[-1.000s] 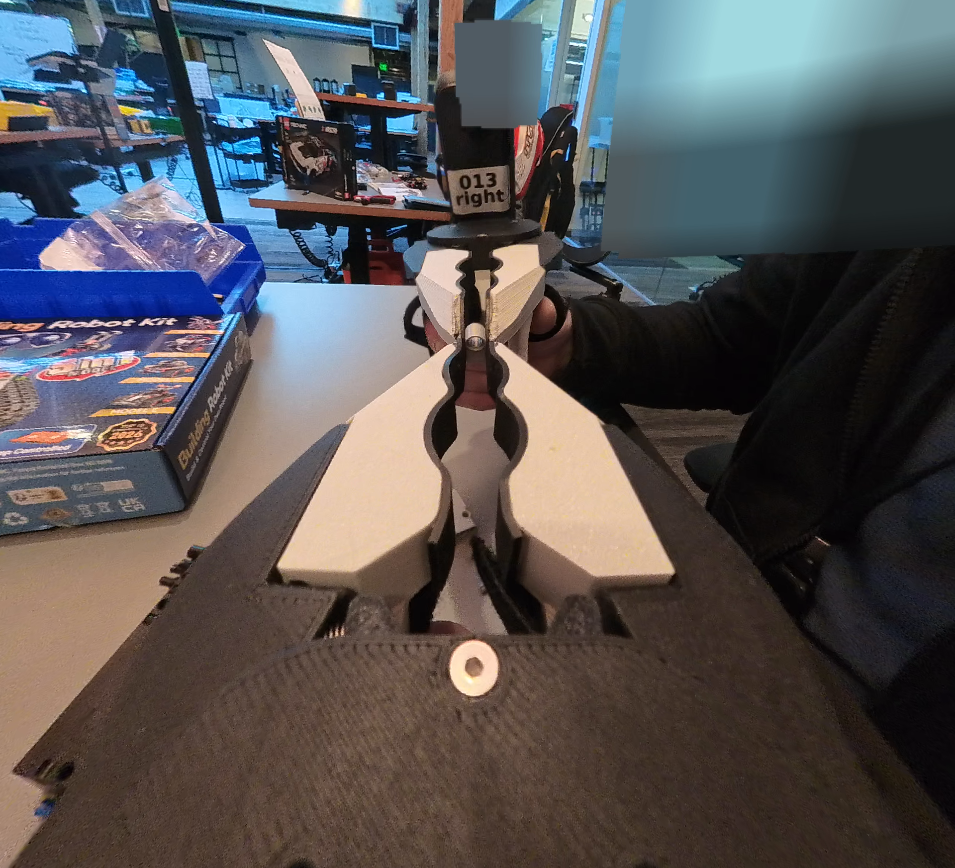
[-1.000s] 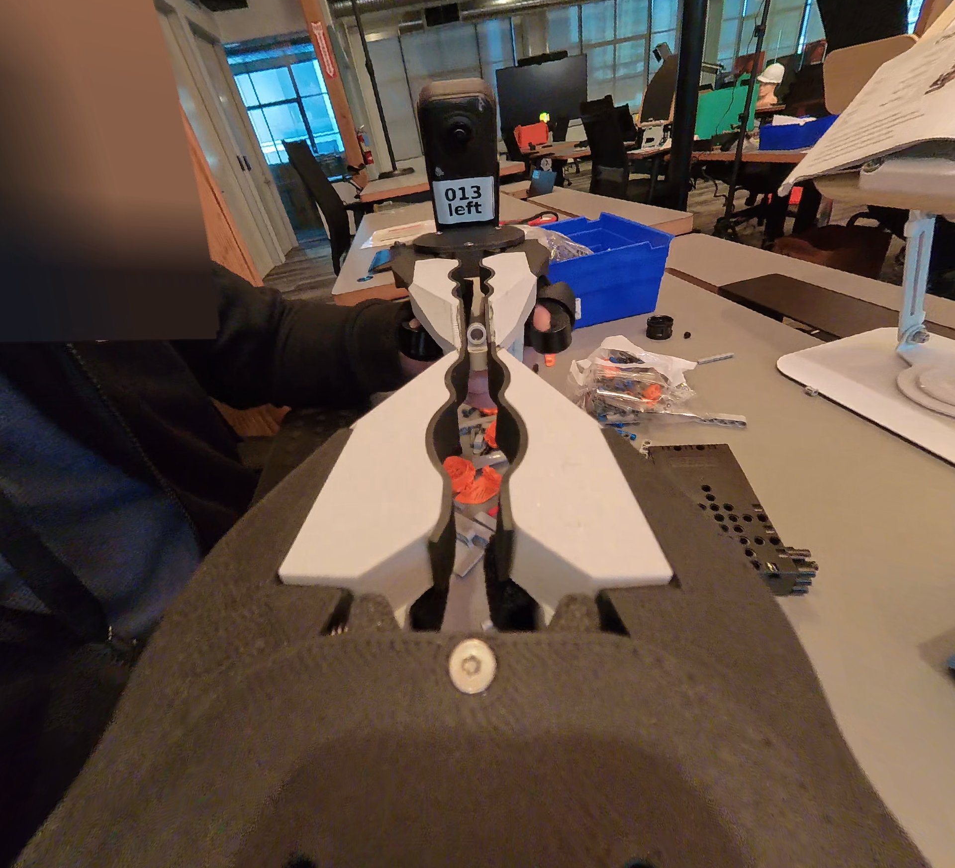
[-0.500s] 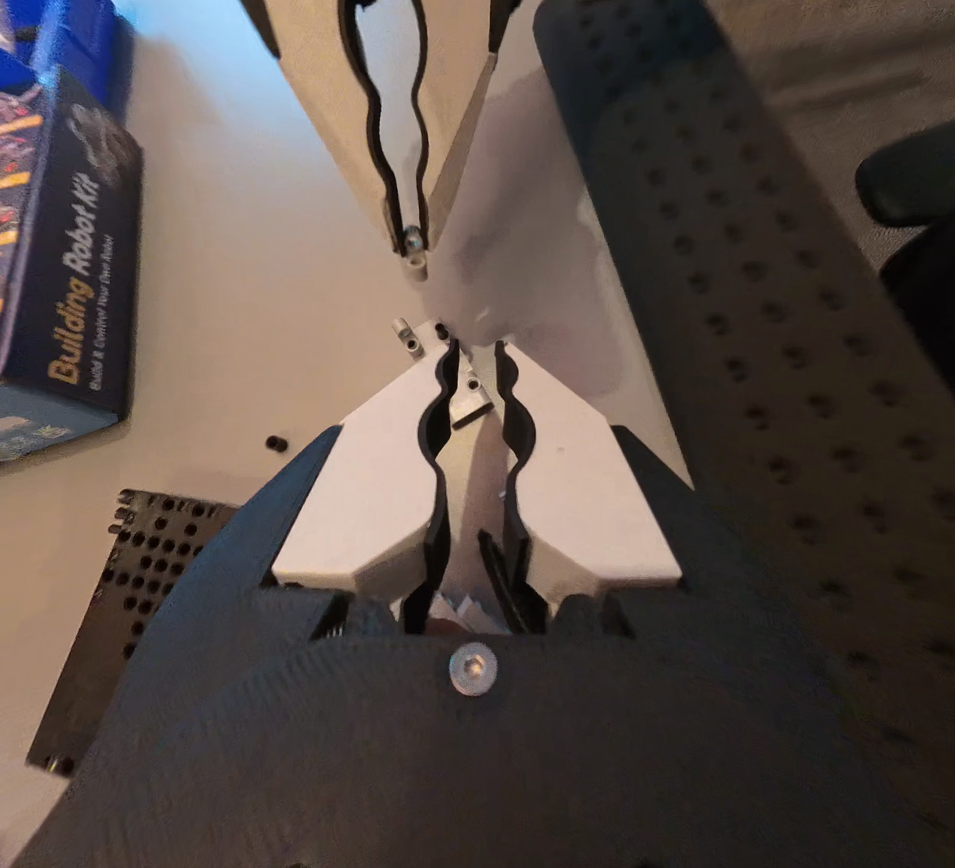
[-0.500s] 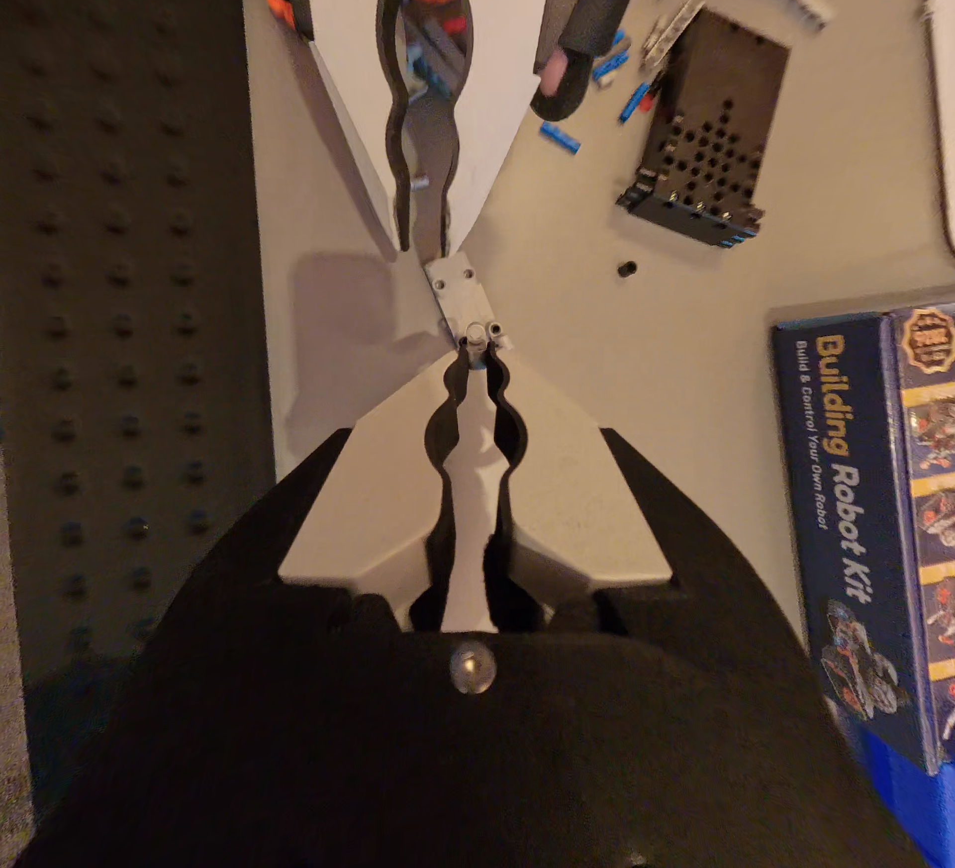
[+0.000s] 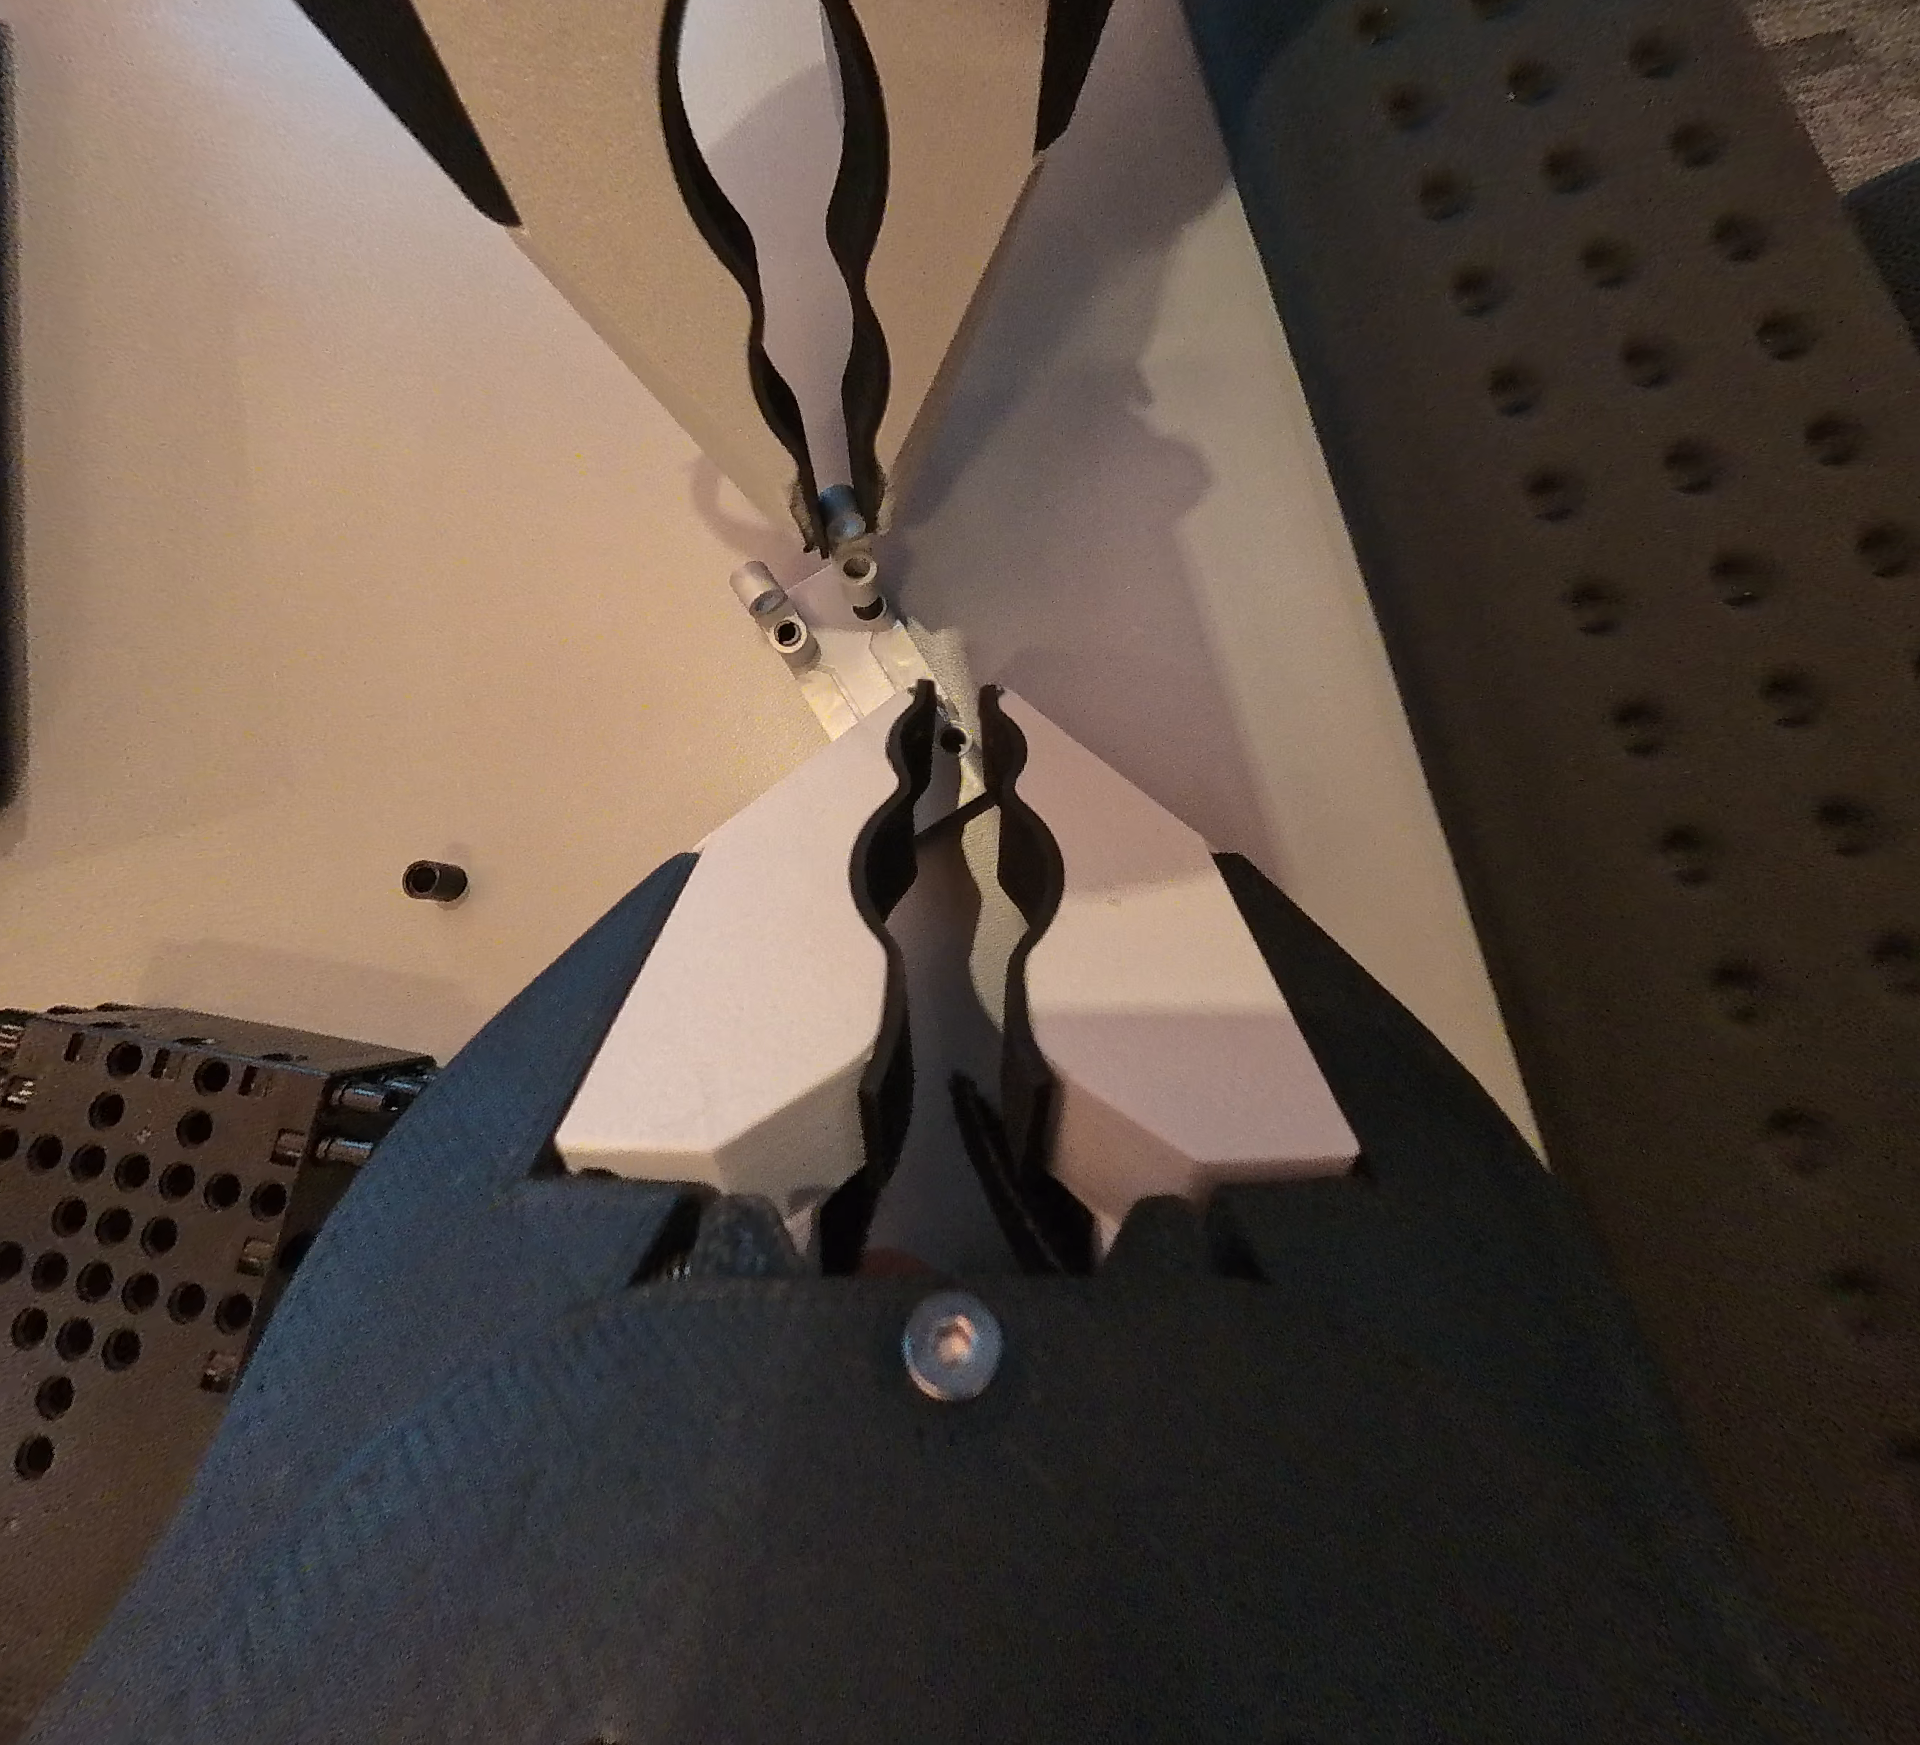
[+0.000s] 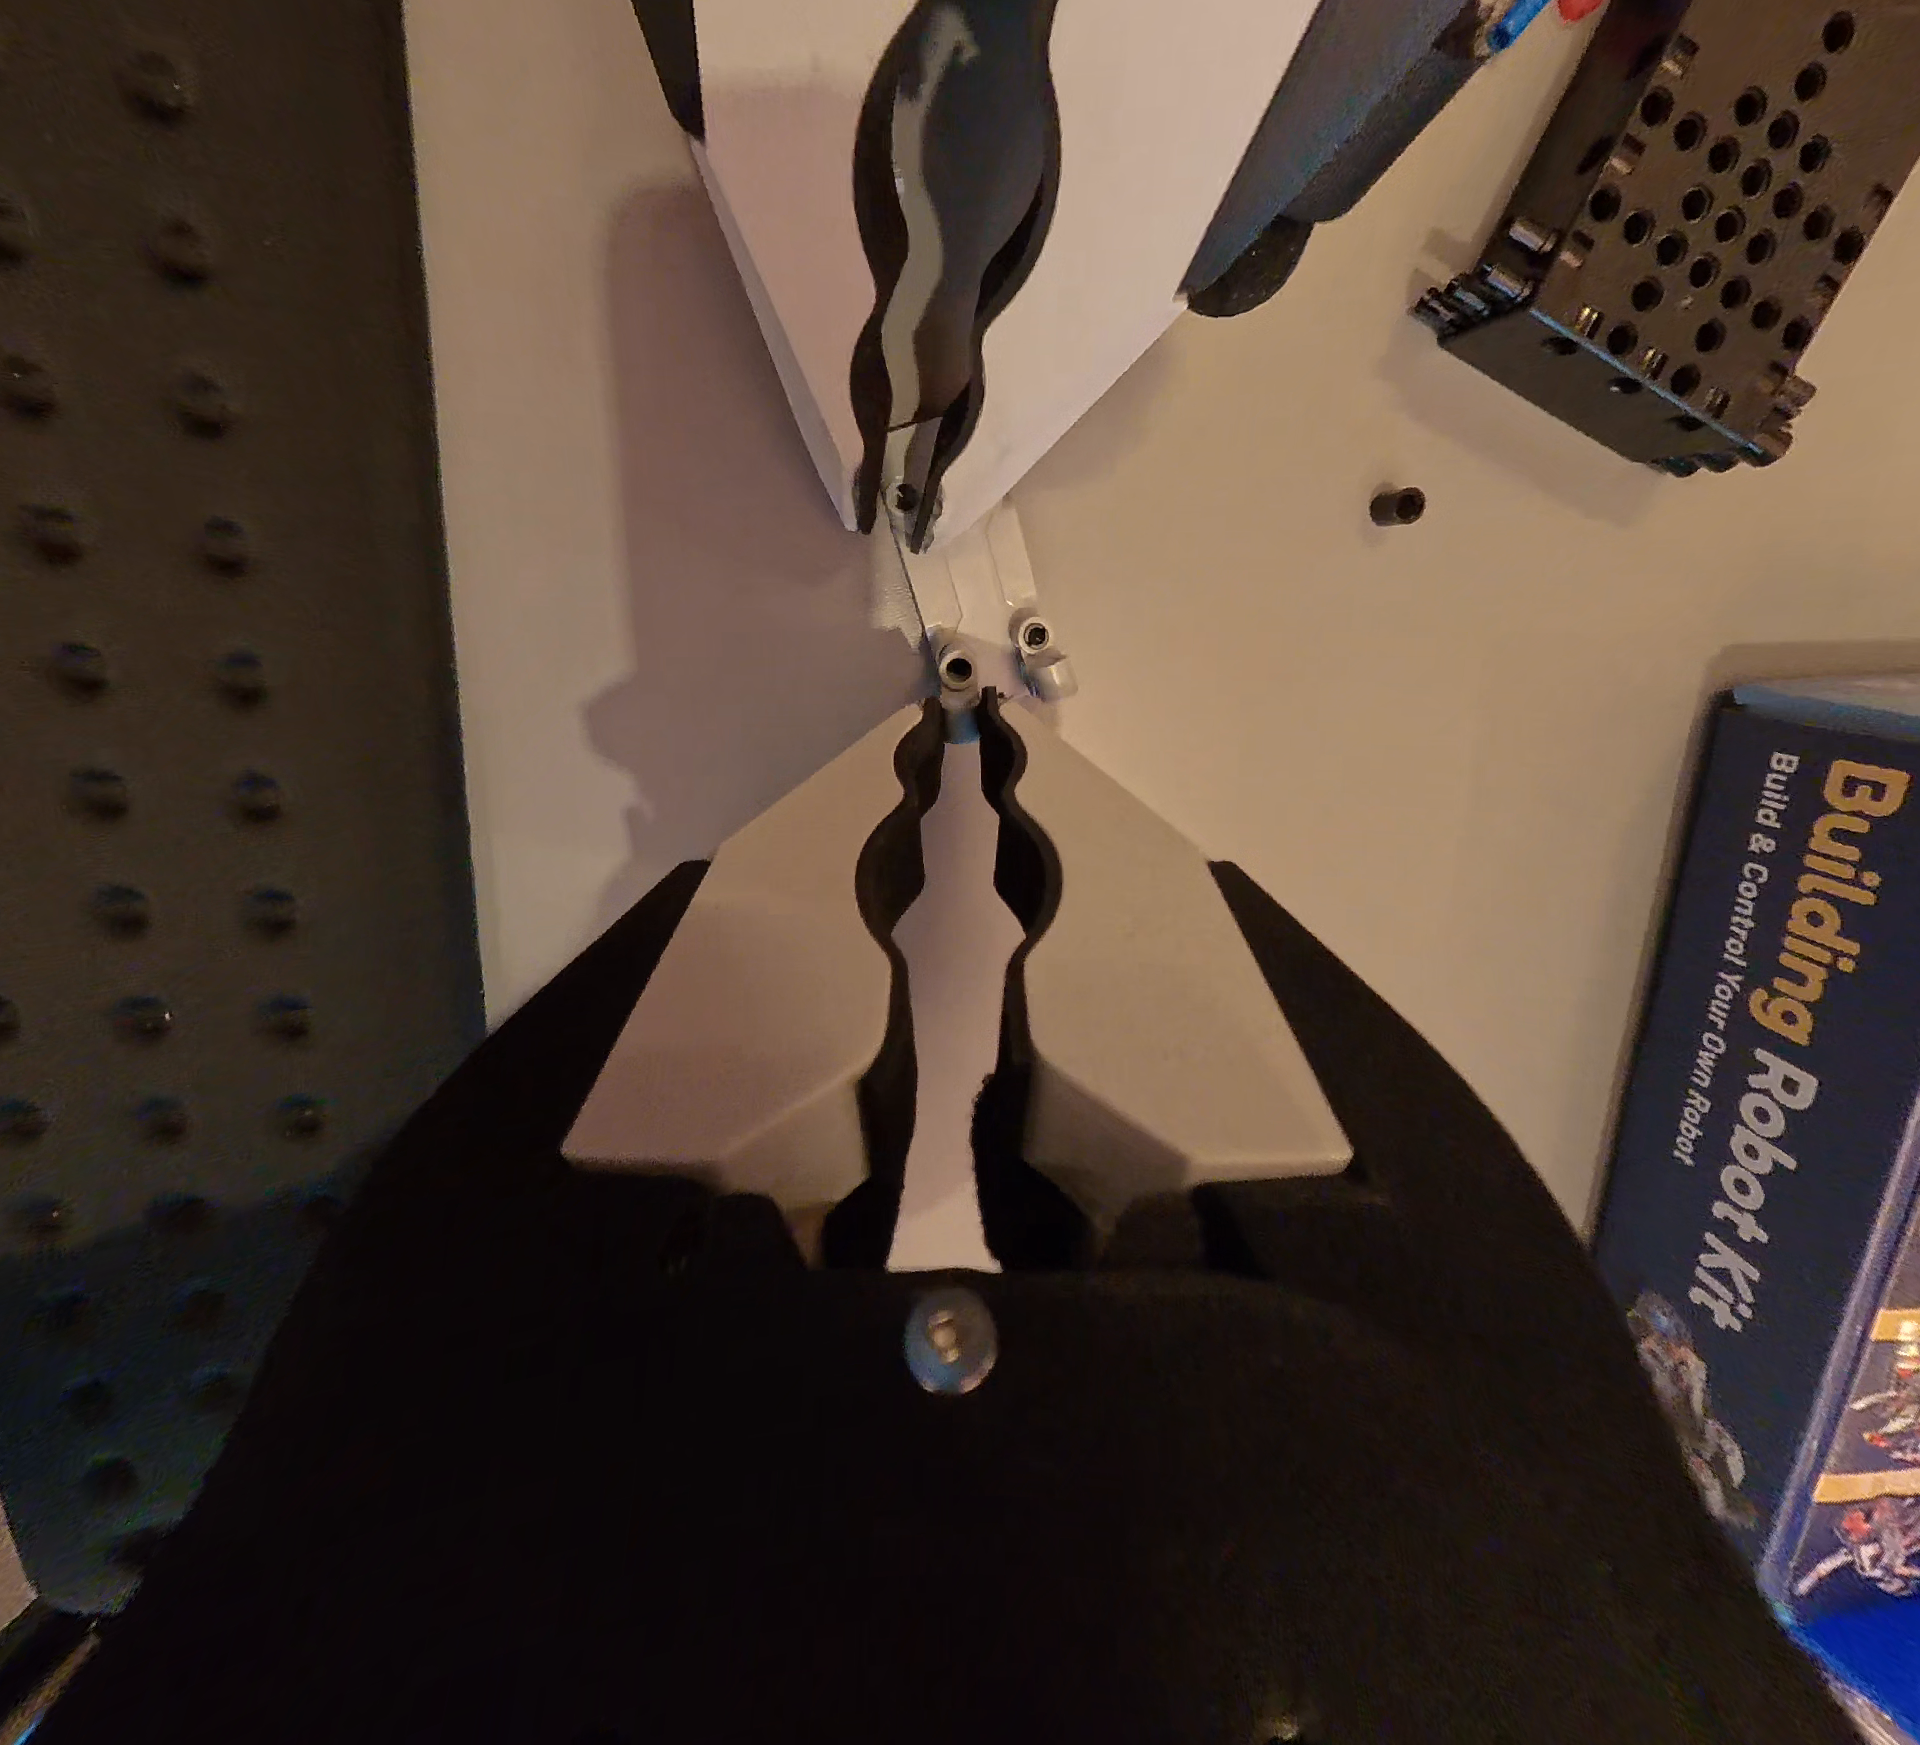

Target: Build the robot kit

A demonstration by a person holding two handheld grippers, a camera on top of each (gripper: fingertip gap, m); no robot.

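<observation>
Both tongs point down at a pale desk [image 5: 312, 448] and meet tip to tip over a small grey plate [image 5: 873, 656] with short grey pins.

Left tongs [image 5: 954, 703]: clenched on the near end of the plate, which runs back between the wavy black pads; a small hole in the plate shows at the tips. In the right wrist view the same tongs [image 6: 902, 516] come in from the top and grip the plate's [image 6: 982, 578] far edge.

Right tongs [image 6: 964, 713]: closed on a grey pin [image 6: 958, 669] at the plate's near corner; a second pin [image 6: 1039, 641] stands just beside it, free of the tongs. In the left wrist view these tongs [image 5: 844, 523] come in from the top, holding that pin [image 5: 840, 513] above the plate.

Surroundings: a small black bushing [image 5: 434, 882] lies alone on the desk, well apart from the plate. A black perforated block [image 5: 114, 1207] sits at the lower left of the left wrist view. A dark blue kit box [image 6: 1787, 1124] lies at the right of the right wrist view. A dark studded mat [image 5: 1610, 448] borders the desk edge.
</observation>
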